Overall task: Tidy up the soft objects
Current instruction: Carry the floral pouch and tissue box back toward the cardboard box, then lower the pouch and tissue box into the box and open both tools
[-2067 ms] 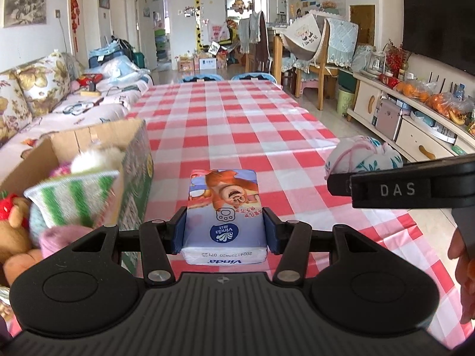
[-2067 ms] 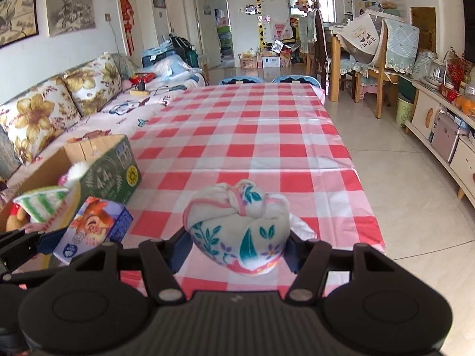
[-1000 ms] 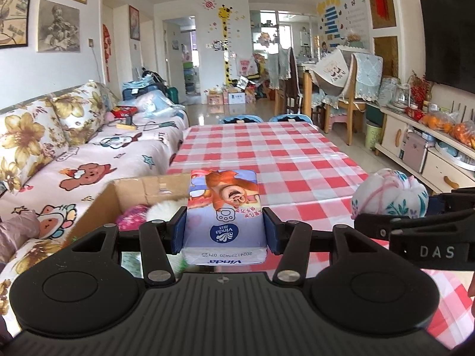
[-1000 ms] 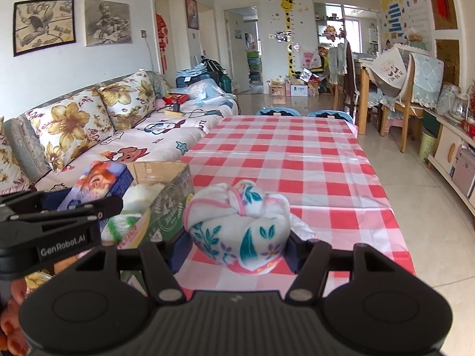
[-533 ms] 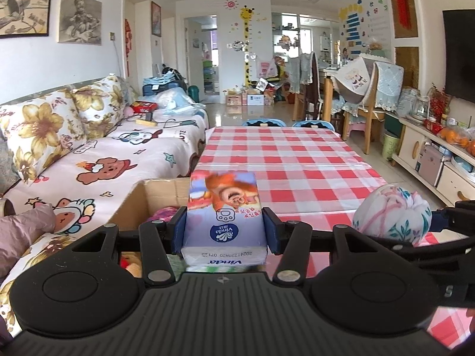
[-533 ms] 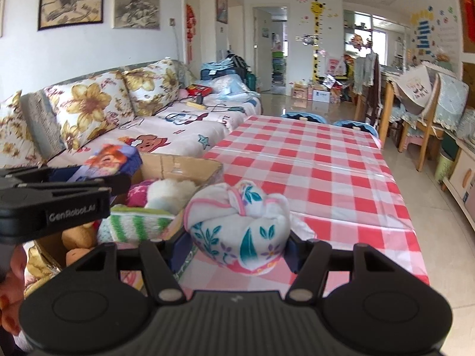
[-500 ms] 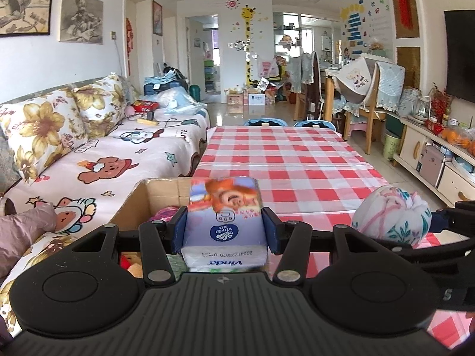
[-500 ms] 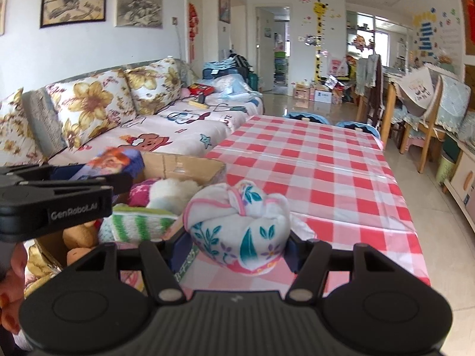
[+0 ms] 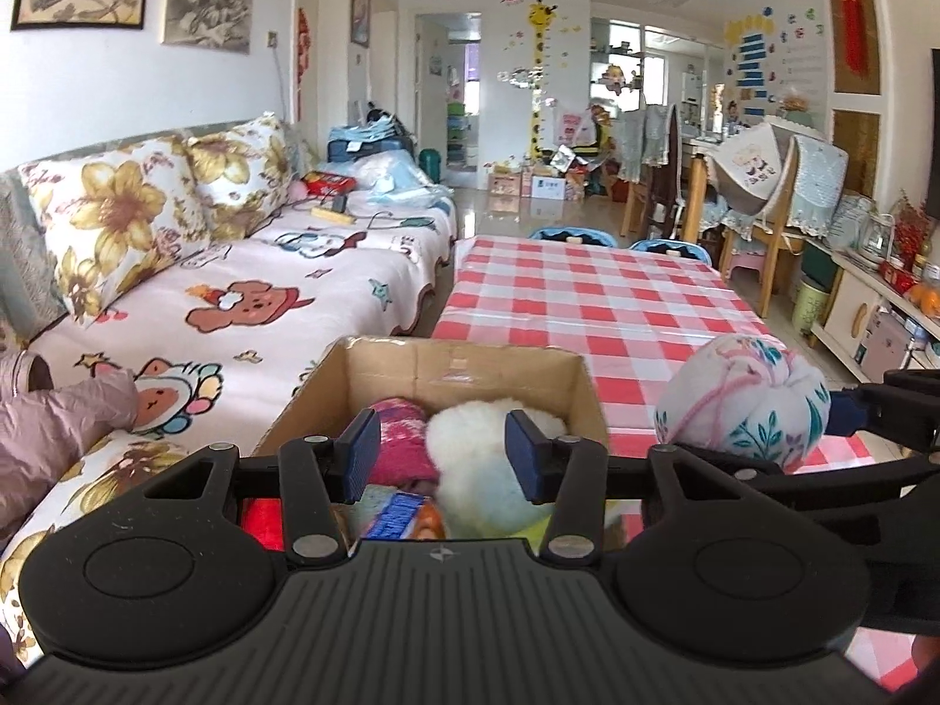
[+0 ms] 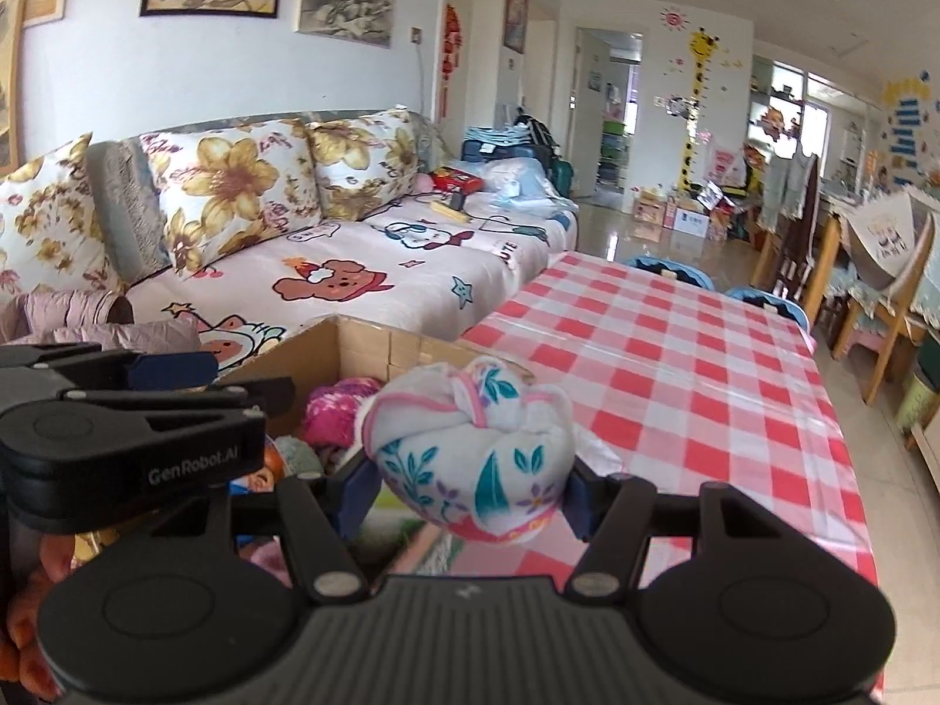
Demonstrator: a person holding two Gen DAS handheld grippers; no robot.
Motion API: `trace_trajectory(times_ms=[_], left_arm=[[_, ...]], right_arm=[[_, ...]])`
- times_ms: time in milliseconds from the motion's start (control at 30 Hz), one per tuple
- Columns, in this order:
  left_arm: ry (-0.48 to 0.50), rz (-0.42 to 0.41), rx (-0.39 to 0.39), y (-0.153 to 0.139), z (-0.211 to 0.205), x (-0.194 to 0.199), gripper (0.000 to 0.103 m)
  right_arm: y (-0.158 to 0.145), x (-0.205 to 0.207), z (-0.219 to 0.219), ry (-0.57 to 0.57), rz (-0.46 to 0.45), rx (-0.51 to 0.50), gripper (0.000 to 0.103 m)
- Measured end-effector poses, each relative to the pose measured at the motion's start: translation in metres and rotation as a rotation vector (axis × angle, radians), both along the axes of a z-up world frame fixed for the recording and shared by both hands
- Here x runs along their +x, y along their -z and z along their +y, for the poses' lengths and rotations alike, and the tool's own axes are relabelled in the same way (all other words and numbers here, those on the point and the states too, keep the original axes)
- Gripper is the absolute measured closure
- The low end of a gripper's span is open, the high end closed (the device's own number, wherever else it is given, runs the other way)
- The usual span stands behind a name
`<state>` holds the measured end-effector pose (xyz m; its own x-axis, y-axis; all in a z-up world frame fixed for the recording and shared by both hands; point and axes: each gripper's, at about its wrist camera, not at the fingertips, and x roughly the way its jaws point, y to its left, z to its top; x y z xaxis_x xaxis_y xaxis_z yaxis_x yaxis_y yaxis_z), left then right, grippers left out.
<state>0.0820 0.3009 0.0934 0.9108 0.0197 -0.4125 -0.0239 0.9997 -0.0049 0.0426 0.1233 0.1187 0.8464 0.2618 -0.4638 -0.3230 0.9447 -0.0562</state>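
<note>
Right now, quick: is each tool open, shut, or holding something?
Left tool: open, nothing between its pads.
Right tool: shut on the knotted flowery cloth bundle.

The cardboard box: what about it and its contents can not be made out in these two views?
- Left wrist view: the cardboard box's near wall and floor are behind the left gripper, whose jaws are closing on nothing.
- Same view: the blue and orange pack shows only a corner; its print is blurred.
- Right wrist view: the cloth bundle and the left gripper cover most contents.
</note>
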Motion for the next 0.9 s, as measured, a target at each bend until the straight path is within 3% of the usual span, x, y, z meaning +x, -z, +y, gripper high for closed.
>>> trace_trajectory(times_ms=[667,800,900], left_arm=[[-0.137,0.068,-0.039,0.006,0.030,0.013,0.048],[-0.159,0.075,-0.037,0.006,0.033,0.014,0.043],[-0.174,0.075,-0.061,0.006,0.040,0.016,0.032]], right_arm=[[0.016,0.050,0.051,-0.100,0.004,-0.051,0.040],[0.020,0.059,0.057,-0.111,0.000,-0.062,0.038],[0.023,0.064,0.059,-0.118,-0.005,-0.062,0.038]])
